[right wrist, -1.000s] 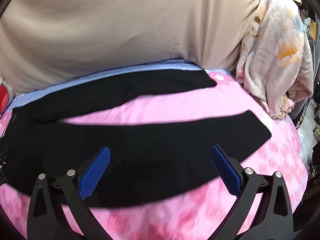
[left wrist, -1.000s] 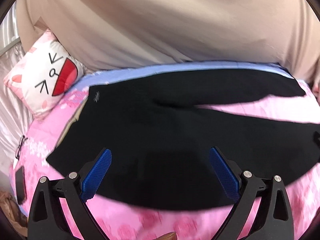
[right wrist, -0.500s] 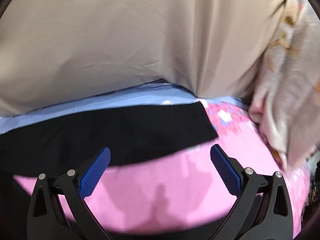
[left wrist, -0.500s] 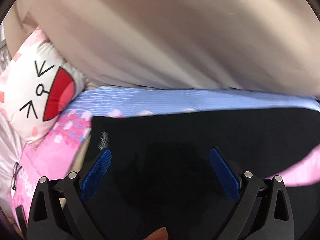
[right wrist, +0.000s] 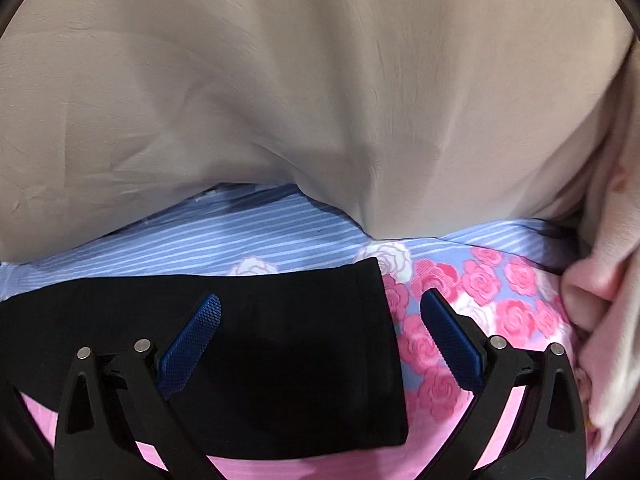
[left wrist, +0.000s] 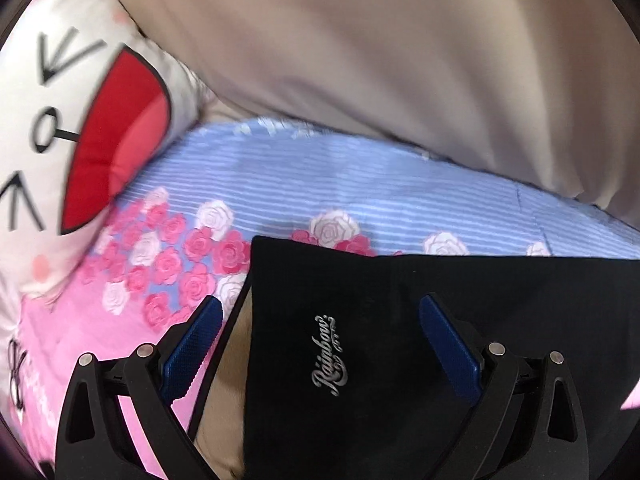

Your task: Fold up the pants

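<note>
The left hand-held gripper (left wrist: 320, 344) is hovering with its two blue-padded fingers spread wide, pinching nothing. Between and under those fingers is lying the waist end of one pair of black pants (left wrist: 400, 360), with a single silver script logo (left wrist: 329, 356) showing on the cloth. One corner of the waistband is sitting just beyond the left finger, and a strip of tan lining is showing along that edge.

The right hand-held gripper (right wrist: 320, 340) is likewise standing spread, its two blue pads apart and gripping nothing. Its left finger is hanging over the black cloth (right wrist: 280, 360); its right finger is hanging over the bedspread just beside the hem of one pant leg.

The pants are lying flat on the bed (left wrist: 360, 188), whose one cover is showing a blue striped band at the far side and pink with roses nearer. One white pillow (left wrist: 60, 120) with a drawn face and a red mouth is resting at the left end. One beige curtain-like sheet (right wrist: 320, 80) is filling the background in both views, and one pale pink bundle of cloth (right wrist: 600, 300) is lying at the right end of the bed.
</note>
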The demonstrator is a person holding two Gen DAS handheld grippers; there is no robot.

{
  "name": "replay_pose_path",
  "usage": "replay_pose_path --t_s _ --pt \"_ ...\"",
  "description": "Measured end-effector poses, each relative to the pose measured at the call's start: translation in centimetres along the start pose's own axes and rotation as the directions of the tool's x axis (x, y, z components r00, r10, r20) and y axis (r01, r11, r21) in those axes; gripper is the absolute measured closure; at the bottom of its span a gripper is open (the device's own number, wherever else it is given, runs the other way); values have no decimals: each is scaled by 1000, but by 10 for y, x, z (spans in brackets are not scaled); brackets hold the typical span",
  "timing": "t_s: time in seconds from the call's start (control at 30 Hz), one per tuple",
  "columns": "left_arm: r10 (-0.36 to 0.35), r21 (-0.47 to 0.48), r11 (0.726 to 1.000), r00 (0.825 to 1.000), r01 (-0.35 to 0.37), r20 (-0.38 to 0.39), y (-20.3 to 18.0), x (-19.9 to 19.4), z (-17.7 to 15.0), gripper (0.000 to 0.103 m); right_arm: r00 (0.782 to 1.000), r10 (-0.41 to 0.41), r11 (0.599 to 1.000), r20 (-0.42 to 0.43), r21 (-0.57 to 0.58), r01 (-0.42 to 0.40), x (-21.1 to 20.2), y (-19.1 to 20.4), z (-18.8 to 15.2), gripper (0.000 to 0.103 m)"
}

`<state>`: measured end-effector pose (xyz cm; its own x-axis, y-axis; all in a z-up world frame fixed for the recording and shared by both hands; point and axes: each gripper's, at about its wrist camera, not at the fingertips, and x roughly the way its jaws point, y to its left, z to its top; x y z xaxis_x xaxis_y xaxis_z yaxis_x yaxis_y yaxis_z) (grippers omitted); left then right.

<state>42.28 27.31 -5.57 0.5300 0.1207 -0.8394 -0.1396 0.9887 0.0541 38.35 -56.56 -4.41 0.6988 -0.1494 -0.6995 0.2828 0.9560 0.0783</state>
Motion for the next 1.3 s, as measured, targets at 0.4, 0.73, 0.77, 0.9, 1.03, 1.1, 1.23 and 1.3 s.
replay_pose_path --t_s 0.4,0.73,0.77,0.9,1.03,1.1,1.23,1.3 --pt "-99 -49 994 991 95 -88 26 58 13 5 987 89 992 -133 -72 -99 27 -5 2 5" --pt "-112 -14 994 993 112 -44 12 54 14 41 990 56 992 -128 -104 -70 52 11 18 5" --pt "-123 -11 992 992 123 -40 9 50 14 51 991 54 992 -122 -107 -67 53 13 19 15" --pt "-146 13 989 988 147 -57 -7 31 7 88 992 65 994 -107 -84 -74 49 17 22 67" --pt "-160 -24 987 986 159 -51 -10 22 8 91 995 70 993 -72 -95 -77 34 29 22 81" --pt "-190 -57 981 981 188 -38 -3 13 8 91 997 63 992 -52 -110 -69 20 35 21 82" --pt "-235 -68 969 972 236 21 2 -28 1 91 997 78 989 5 -126 -77 -15 46 24 82" --pt "-251 -51 966 967 253 46 1 -46 3 91 995 94 986 35 -138 -89 -30 47 25 82"
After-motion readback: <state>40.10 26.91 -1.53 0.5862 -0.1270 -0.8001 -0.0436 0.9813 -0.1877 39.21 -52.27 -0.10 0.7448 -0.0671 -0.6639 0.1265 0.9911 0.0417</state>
